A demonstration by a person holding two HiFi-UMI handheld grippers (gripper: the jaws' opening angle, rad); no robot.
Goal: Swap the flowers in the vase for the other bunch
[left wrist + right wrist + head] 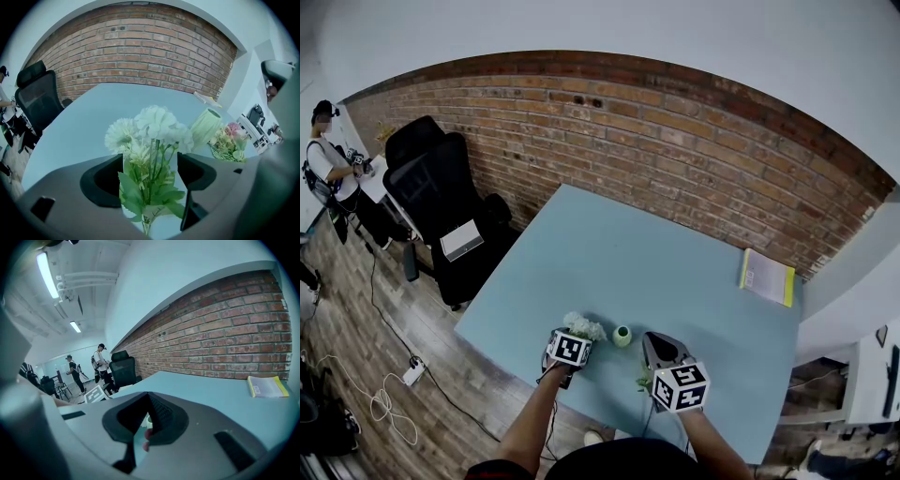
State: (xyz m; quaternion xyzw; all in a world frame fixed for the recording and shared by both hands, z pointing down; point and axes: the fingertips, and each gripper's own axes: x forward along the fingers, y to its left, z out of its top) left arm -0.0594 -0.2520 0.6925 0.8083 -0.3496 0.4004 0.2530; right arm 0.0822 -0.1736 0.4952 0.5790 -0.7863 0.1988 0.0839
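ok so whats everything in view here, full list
table: one, light blue, centre
vase: one, pale green, on table between the bunches
white flower bunch: one, white with green leaves, left of vase
pink flower bunch: one, pink and green, right of vase
book: one, yellow, table's far right
office chair: one, black, left of table
brick wall: one, red-brown, behind table
people: at least two, light tops, beyond chair
left hand-held gripper: one, grey, jaws apart around white flower bunch
right hand-held gripper: one, grey, jaws shut
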